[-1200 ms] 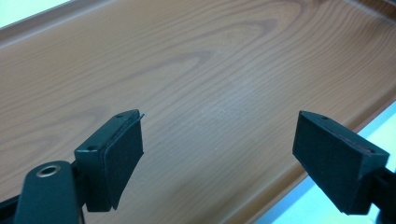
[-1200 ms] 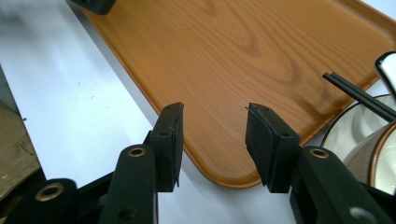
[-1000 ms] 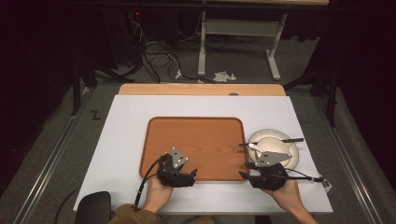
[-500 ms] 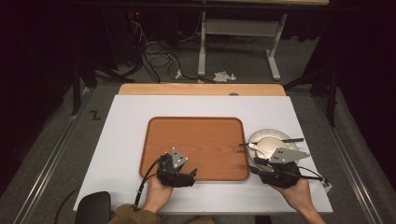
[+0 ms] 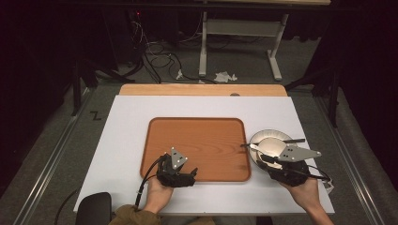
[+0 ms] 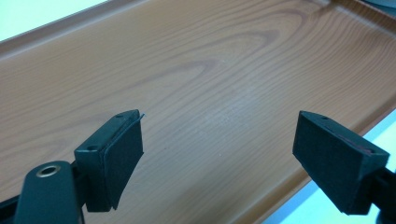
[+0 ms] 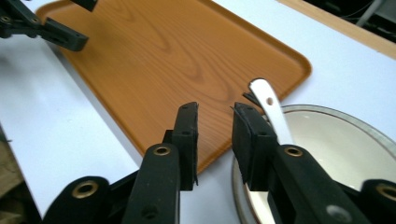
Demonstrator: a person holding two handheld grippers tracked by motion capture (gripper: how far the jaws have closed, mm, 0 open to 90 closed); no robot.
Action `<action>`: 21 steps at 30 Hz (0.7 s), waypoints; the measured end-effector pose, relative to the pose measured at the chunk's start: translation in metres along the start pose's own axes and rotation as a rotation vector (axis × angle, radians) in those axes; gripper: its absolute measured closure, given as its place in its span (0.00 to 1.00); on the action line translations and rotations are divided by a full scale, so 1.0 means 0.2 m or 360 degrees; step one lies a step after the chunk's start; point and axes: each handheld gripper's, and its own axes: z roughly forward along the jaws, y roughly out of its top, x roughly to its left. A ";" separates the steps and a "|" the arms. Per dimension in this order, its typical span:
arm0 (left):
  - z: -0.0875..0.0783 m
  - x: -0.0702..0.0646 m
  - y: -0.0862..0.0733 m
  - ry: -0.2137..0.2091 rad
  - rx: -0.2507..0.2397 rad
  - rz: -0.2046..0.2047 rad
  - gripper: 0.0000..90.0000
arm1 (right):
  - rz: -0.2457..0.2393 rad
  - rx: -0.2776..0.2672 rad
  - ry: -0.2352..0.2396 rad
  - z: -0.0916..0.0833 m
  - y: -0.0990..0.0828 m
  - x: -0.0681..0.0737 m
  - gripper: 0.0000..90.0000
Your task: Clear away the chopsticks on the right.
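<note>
White glossy spoon (image 7: 270, 106), with a small hole near the end of its handle, lies on the round white plate with a grey rim (image 7: 336, 144). Its handle points over the rim toward the corner of the brown wood-grain tray (image 7: 154, 51). The plate sits on the white table (image 5: 126, 140), just beside the tray's right edge.

The right gripper (image 7: 215, 112) hangs low over the plate's near rim. Its jaws have just been closing and now stand half apart, with nothing visibly between the pads. The spoon handle runs beyond and behind the right-hand jaw, not in the gap. The step in hand looks like picking up the spoon by its handle.

To do it well, the closing should pause and the gripper should shift sideways until the handle sits centred between the pads. The grip is best taken on the narrow, straight part below the hole, with the pads across the handle's width. The surface looks slick, so a pinch at the very tip could let it swivel. A jaw catching the plate's rim could tip or drag the plate.

The left gripper (image 6: 219, 135) rests over the tray's near edge with its jaws wide apart and nothing between them. It can wait there.
</note>
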 end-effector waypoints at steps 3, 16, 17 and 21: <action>0.00 0.00 0.00 -0.0003 0.0002 -0.0004 0.18 | 0.0000 0.0005 -0.0030 -0.01 0.00 -0.02 0.82; -0.02 0.02 0.00 0.0015 -0.0004 -0.0023 0.18 | 0.0021 0.0035 -0.0130 -0.09 0.01 -0.14 0.84; -0.02 0.02 0.00 0.0017 -0.0006 -0.0026 0.18 | 0.0023 0.0041 -0.0144 -0.10 0.02 -0.16 0.84; -0.02 0.02 0.00 0.0018 -0.0007 -0.0025 0.18 | 0.0022 0.0074 -0.0195 -0.12 0.04 -0.24 0.84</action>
